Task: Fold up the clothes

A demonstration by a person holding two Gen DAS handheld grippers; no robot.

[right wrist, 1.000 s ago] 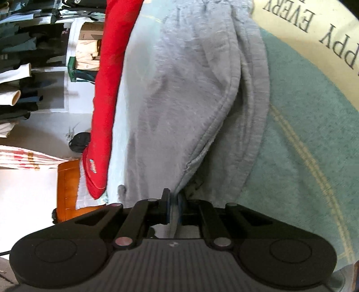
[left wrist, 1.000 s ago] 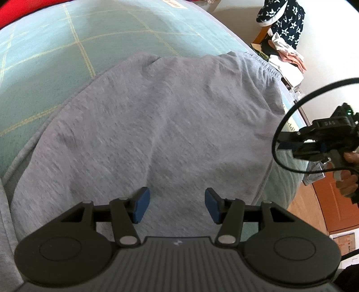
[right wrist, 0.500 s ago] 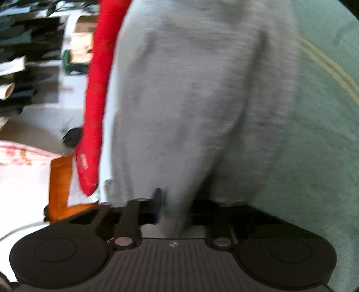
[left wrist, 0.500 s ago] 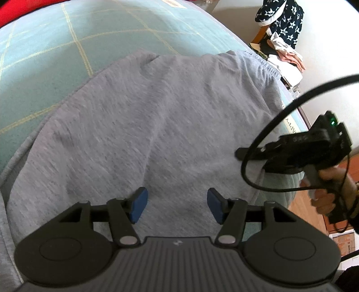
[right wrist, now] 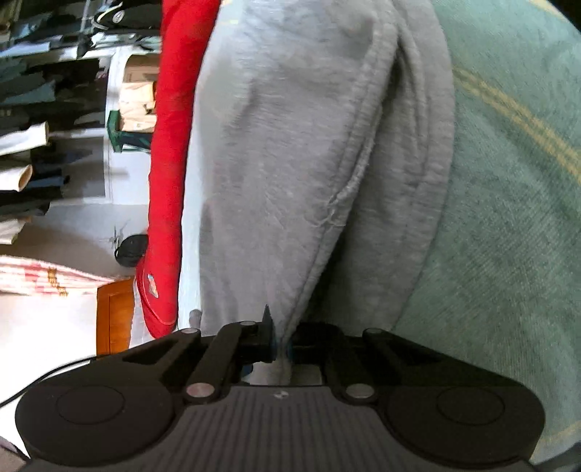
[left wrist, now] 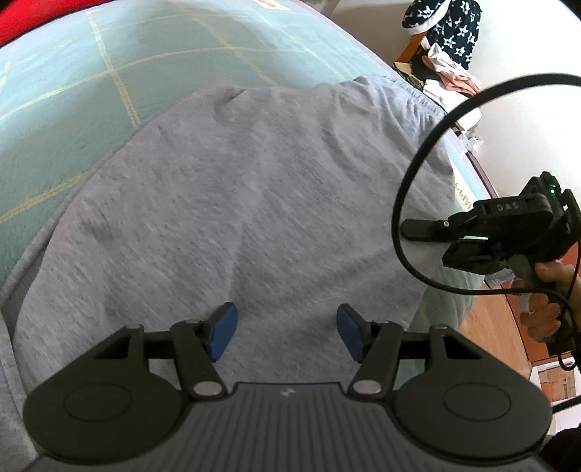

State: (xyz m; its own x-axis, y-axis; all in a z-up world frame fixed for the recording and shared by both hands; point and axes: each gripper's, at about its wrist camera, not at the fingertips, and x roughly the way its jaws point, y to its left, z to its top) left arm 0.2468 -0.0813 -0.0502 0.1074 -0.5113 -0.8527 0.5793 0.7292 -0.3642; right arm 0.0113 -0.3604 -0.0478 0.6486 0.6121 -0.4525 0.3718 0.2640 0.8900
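Observation:
A grey sweat garment [left wrist: 236, 199] lies spread over a teal bed cover [left wrist: 72, 90]. My left gripper [left wrist: 285, 332] hovers just above its near part, open, with nothing but flat cloth under the blue pads. In the left wrist view my right gripper [left wrist: 410, 230] comes in side-on over the garment's right edge, held by a hand [left wrist: 544, 308]. In the right wrist view that gripper [right wrist: 281, 341] pinches a folded hem of the grey garment [right wrist: 290, 145]. Its jaws are easing open a trace, but the pads still press on the cloth.
A red garment [right wrist: 167, 181] lies along the bed's far edge. A black cable [left wrist: 410, 181] loops from the right gripper over the grey cloth. A pile of clothes with a navy starred piece [left wrist: 446, 29] sits beyond the bed. Wooden floor [left wrist: 490, 319] shows at the right.
My right gripper has moved in over the garment's edge and shut on the hem. The left jaws have spread slightly wider; the left hand has stayed put.

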